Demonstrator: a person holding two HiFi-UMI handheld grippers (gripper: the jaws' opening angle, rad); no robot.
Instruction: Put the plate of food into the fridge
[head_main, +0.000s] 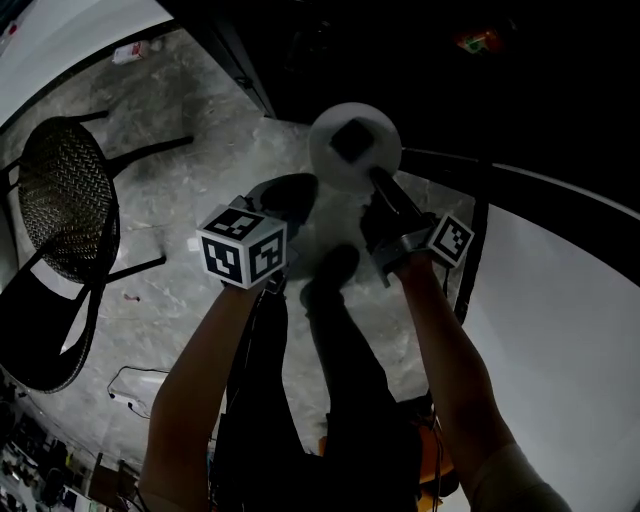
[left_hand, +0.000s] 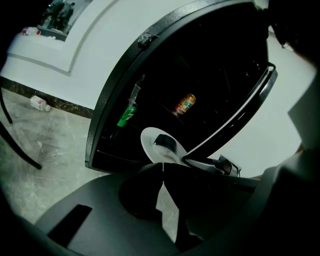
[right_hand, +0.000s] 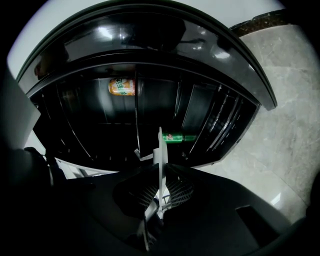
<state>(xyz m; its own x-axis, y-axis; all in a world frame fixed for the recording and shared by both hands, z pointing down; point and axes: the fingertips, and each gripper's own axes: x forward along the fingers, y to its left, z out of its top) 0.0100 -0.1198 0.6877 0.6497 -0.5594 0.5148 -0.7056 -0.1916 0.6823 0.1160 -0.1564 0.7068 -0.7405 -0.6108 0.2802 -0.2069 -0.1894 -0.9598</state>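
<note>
In the head view a white plate (head_main: 354, 150) with a dark piece of food (head_main: 350, 140) hangs in front of the dark open fridge (head_main: 330, 50). My right gripper (head_main: 378, 178) is shut on the plate's near rim. In the right gripper view the plate (right_hand: 160, 147) stands edge-on between the jaws, facing the fridge shelves (right_hand: 100, 115). My left gripper (head_main: 298, 192) hovers just left of the plate, its tips together and empty. The left gripper view shows its closed tips (left_hand: 161, 166), with the plate (left_hand: 152, 150) and food (left_hand: 164, 141) just beyond them.
Inside the fridge lie an orange can (right_hand: 121, 86) and a green bottle (right_hand: 176, 137). Its open door (left_hand: 245, 107) swings out on the right. A black mesh chair (head_main: 60, 200) stands at the left on the marble floor (head_main: 190, 200). A small bottle (left_hand: 39, 103) lies by the wall.
</note>
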